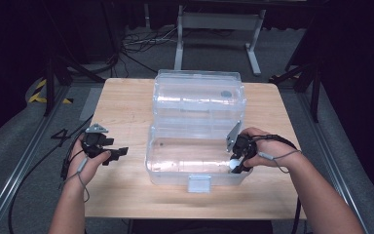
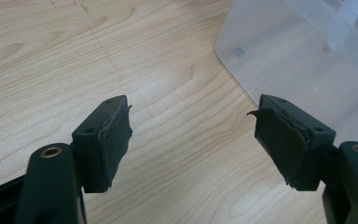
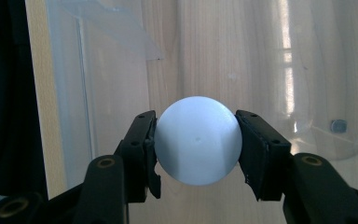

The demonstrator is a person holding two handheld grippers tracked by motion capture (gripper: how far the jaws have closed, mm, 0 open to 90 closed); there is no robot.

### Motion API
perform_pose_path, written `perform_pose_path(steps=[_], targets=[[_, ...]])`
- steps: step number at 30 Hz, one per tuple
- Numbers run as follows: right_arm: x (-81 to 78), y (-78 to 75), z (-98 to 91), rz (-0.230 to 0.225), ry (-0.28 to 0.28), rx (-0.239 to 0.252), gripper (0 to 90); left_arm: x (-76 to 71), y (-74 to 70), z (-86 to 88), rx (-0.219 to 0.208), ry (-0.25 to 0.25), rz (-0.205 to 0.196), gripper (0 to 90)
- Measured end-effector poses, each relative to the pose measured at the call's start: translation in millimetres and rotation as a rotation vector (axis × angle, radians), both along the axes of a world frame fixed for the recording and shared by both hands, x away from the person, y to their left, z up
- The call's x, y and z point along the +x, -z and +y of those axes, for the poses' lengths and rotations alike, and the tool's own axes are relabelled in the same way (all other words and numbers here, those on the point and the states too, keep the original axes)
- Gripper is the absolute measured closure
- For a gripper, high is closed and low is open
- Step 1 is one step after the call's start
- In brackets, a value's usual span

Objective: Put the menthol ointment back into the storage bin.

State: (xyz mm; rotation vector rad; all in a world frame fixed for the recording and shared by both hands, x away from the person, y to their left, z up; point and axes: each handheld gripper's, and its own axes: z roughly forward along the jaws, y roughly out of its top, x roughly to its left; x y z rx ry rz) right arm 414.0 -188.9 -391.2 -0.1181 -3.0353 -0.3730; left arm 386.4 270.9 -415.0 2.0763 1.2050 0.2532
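Note:
A white ball (image 3: pixel 197 140) sits between the pads of my right gripper (image 3: pixel 197 142), which is shut on it, both pads pressing its sides. In the high view that right gripper (image 1: pixel 237 165) holds the ball (image 1: pixel 234 165) over the front right corner of the clear plastic box (image 1: pixel 175 168), whose lid (image 1: pixel 199 95) stands open behind it. My left gripper (image 1: pixel 119 153) rests left of the box, above the wooden table (image 1: pixel 121 105). The left gripper (image 2: pixel 193 133) is open with nothing between its jaws, and the box corner (image 2: pixel 279 70) lies ahead to its right.
The box has a front latch (image 1: pixel 198 183) near the table's front edge. Bare wood (image 2: pixel 74 60) lies left of the box. Beyond the table are a metal stand (image 1: pixel 219 29), cables (image 1: pixel 141 44) and floor rails.

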Motion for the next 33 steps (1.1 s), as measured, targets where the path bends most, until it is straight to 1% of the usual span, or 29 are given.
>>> perform_pose_path(steps=[2,7,8,11,19,21,23,26,27,30,33], targets=[[-0.4,1.4,0.7,0.003,0.001,-0.01,50.8,-0.1,0.0,0.1,0.002,0.0,0.002,27.3],[0.2,5.9,2.2,0.005,-0.006,-0.02,50.8,0.1,0.6,0.1,-0.001,-0.001,0.004,27.3],[0.0,6.2,2.4,0.006,-0.001,-0.023,50.8,0.4,0.6,0.5,0.003,0.0,-0.001,27.3],[0.3,7.9,3.4,0.007,-0.004,-0.027,50.8,0.4,0.7,0.8,0.004,0.0,0.0,27.2],[-1.1,8.6,4.8,-0.008,-0.003,-0.049,50.7,0.3,1.0,0.6,0.003,-0.001,0.004,27.3],[-2.1,8.9,6.2,-0.018,-0.004,-0.059,50.7,0.3,1.2,0.5,0.002,0.0,0.006,27.3],[-2.4,8.9,7.3,-0.022,-0.002,-0.058,50.7,0.4,1.4,0.4,0.004,0.0,0.008,27.2],[-2.8,8.5,8.6,-0.022,-0.001,-0.076,50.7,0.4,1.6,0.5,-0.001,-0.001,0.009,27.2],[-2.6,9.2,9.3,-0.03,-0.008,-0.077,50.7,0.4,1.6,0.7,-0.001,-0.001,0.009,27.2],[-3.1,9.1,10.7,-0.032,-0.011,-0.087,50.6,0.6,1.5,1.2,0.003,-0.002,0.005,27.3],[-3.5,9.2,12.0,-0.03,-0.016,-0.086,50.6,0.2,1.6,1.0,-0.004,-0.005,0.009,27.2]])
